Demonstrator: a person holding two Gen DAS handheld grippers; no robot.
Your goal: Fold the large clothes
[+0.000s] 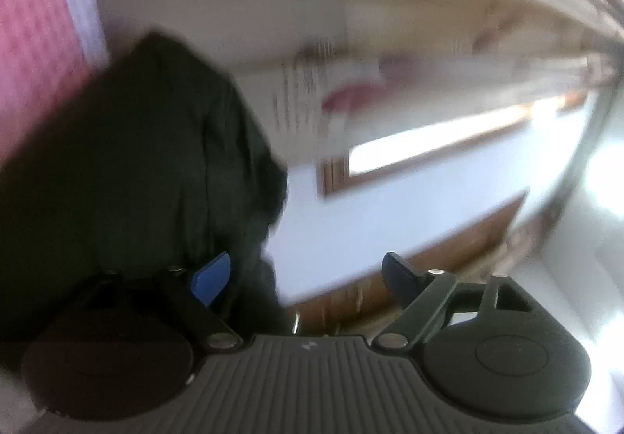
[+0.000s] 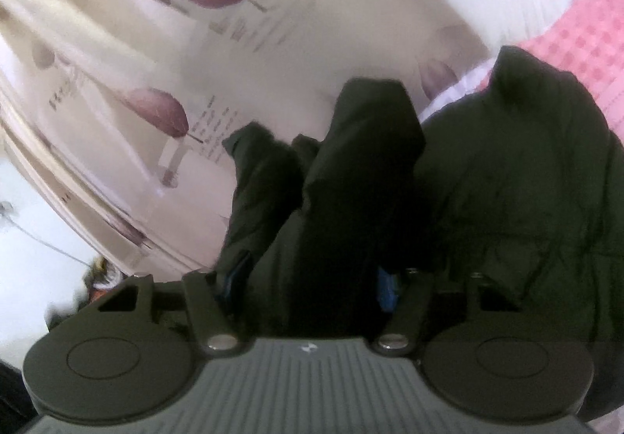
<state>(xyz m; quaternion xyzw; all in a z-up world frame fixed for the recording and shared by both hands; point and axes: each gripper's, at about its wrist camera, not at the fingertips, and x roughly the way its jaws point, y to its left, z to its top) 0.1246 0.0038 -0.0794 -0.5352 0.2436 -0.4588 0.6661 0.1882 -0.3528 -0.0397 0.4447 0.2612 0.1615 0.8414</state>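
Note:
A dark green padded garment point(image 2: 507, 180) lies bunched on a cream printed sheet point(image 2: 312, 24). In the right wrist view a thick fold of it rises between the fingers of my right gripper point(image 2: 312, 278) and covers most of both blue pads point(image 2: 386, 287). The jaws stand wide and I see no pinch in the cloth. In the left wrist view the same garment point(image 1: 136, 160) fills the left side. My left gripper point(image 1: 304, 276) is open, its left blue pad point(image 1: 212, 278) beside the fabric's edge and its right pad point(image 1: 397, 274) in free air.
A pink checked cloth point(image 1: 31, 43) lies beyond the garment, also at the right in the right wrist view point(image 2: 585, 36). The left wrist view is blurred and tilted toward a white wall with a wooden-framed window point(image 1: 448, 137). A cable and small items point(image 2: 101, 278) sit at the sheet's left edge.

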